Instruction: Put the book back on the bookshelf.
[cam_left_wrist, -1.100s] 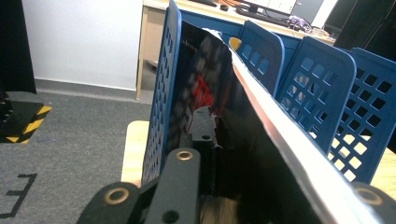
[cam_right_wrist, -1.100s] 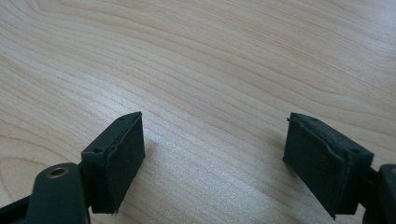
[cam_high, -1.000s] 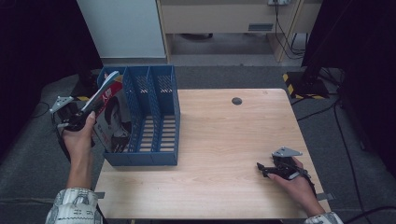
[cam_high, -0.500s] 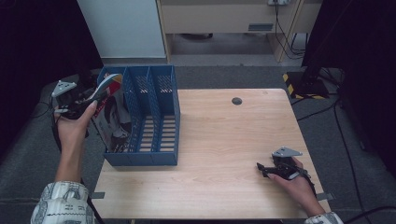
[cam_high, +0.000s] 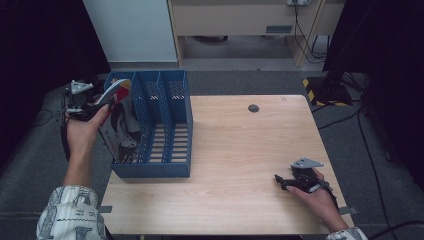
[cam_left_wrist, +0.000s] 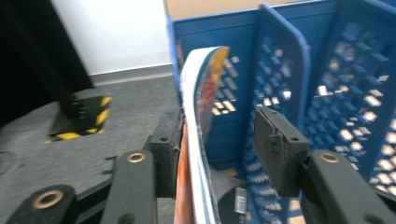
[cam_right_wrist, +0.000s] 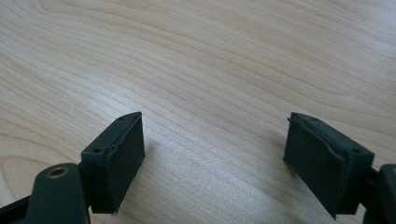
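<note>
Beside the perforated blue plastic file rack (cam_high: 165, 125), the left gripper's (cam_left_wrist: 219, 140) fingers, just closing, loosely straddle a glossy, floppy magazine (cam_left_wrist: 201, 140).

Each hand carries a black gripper: the left gripper (cam_high: 92, 102) and the right gripper (cam_high: 285, 181) both bear a grey three-cornered plate on top. Their jaws are matte black arms with brass-coloured rivets, ending in flat, dark rubbery pads (cam_right_wrist: 122, 154) fixed by small screws. The person's sleeves (cam_high: 70, 215) are white with a fine dark print.

Magazine (cam_left_wrist: 198, 154) btm cut off, blurred
</note>
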